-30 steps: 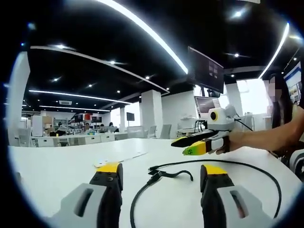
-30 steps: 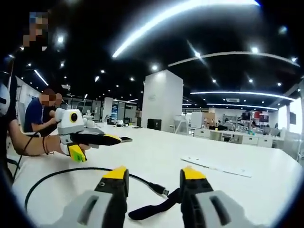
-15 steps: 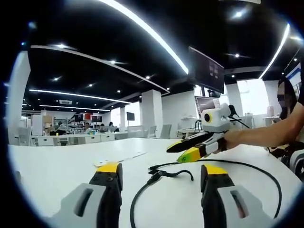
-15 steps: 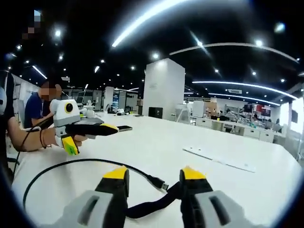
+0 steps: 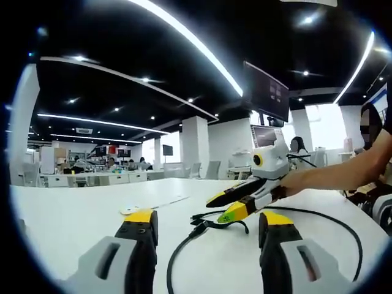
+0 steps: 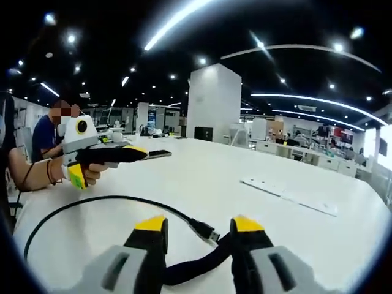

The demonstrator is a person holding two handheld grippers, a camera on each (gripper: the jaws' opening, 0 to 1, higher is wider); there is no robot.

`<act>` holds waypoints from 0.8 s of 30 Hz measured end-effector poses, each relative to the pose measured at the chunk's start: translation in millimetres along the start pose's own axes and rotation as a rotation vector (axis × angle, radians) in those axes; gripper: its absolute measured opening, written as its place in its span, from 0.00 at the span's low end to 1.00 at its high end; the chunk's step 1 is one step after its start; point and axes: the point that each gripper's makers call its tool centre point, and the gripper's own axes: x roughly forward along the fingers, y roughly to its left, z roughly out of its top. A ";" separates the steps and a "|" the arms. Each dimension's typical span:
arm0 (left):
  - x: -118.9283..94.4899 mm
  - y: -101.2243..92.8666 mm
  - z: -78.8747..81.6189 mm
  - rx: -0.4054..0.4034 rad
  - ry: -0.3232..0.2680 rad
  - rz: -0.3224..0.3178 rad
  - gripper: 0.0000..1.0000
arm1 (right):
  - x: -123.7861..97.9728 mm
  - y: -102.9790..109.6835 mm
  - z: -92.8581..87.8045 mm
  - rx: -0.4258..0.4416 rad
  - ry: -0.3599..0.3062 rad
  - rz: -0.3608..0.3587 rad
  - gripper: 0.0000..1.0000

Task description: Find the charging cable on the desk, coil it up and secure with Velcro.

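The cable (image 6: pixel 92 205) lies in a loose loop on the table (image 6: pixel 202 184), its strap (image 6: pixel 196 264) between the parted jaws of the right claw (image 6: pixel 199 225), ready to pinch. Left claw (image 5: pixel 208 219) waits open, empty, near the plug end.

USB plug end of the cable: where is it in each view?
Left gripper view: the plug lies on the white table just right of centre, beside the right gripper tips.
Right gripper view: the plug sits low centre, between this view's own jaws.
Shared landmark: the black Velcro strap next to the plug.
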 end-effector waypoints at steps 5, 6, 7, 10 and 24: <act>0.0 -1.0 -0.9 0.001 0.005 -0.005 0.67 | 8.5 -1.1 -4.0 -0.005 0.026 0.010 0.41; 0.1 -1.2 -0.8 0.001 0.005 -0.006 0.67 | 10.5 -3.9 -4.4 -0.005 0.026 0.011 0.41; 0.0 -1.4 -0.8 0.001 0.005 -0.007 0.67 | 11.5 -5.2 -4.8 -0.006 0.027 0.011 0.41; -0.1 -2.3 -0.7 0.001 0.007 -0.010 0.67 | 15.7 -9.2 -7.5 -0.005 0.035 0.008 0.41; 1.2 -8.7 -2.9 0.009 0.021 -0.031 0.67 | 30.6 -9.8 -14.0 0.015 0.059 0.015 0.40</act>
